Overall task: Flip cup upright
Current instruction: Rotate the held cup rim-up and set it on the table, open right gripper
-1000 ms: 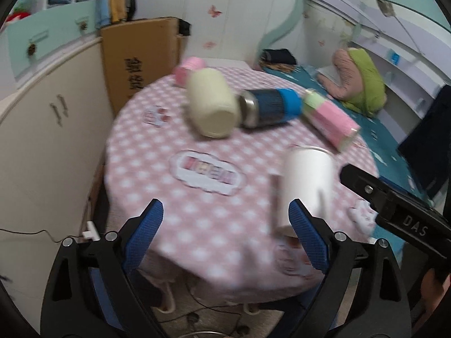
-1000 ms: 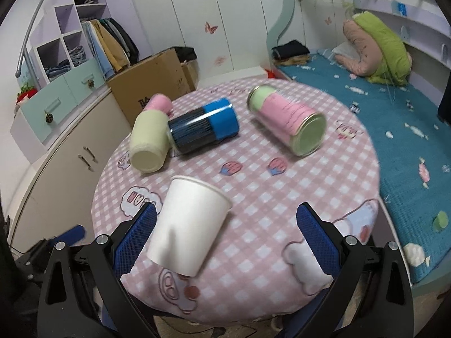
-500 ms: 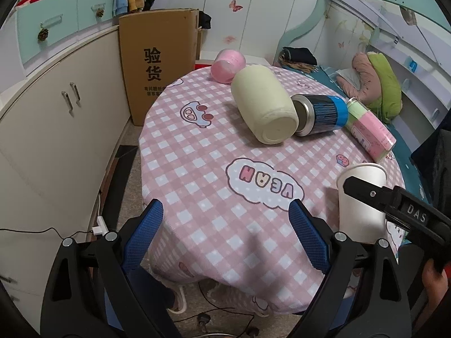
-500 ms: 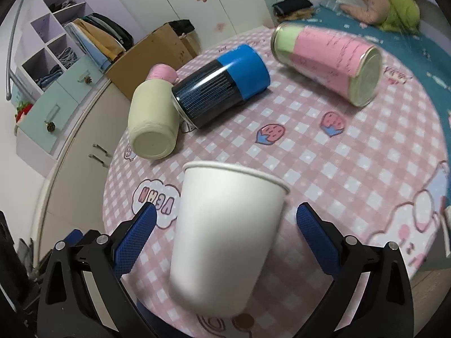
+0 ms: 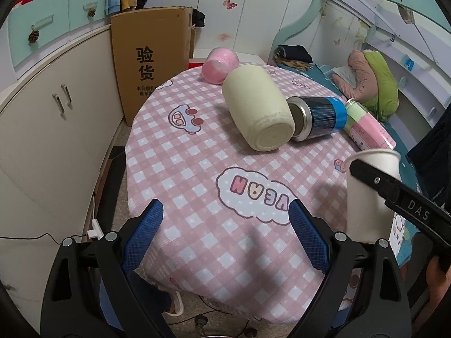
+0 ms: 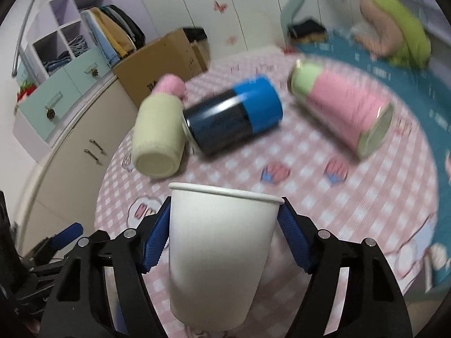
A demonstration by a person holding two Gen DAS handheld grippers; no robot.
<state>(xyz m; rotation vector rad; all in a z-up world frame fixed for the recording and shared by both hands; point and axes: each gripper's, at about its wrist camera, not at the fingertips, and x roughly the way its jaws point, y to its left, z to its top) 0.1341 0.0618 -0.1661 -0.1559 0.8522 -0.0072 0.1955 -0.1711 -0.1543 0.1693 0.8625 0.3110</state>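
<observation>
A white paper cup [image 6: 220, 253] stands rim up between the blue pads of my right gripper [image 6: 224, 239], which is shut on its sides near the table's front edge. In the left wrist view the same cup [image 5: 366, 197] shows at the right, partly behind the right gripper's black finger [image 5: 394, 191]. My left gripper [image 5: 225, 236] is open and empty, above the near edge of the round table [image 5: 197, 169] with its pink checked cloth.
Lying on their sides on the table are a cream jar [image 5: 258, 112], a blue-and-black can [image 5: 318, 118], a pink-and-green can [image 5: 366, 126] and a small pink cup [image 5: 220, 64]. A cardboard box [image 5: 149, 56] and cupboards stand at the left; a bed at the right.
The white cup went from leaning tilted on the table to upright between my right gripper's pads, which closed on it. My left gripper drew back and left, still open.
</observation>
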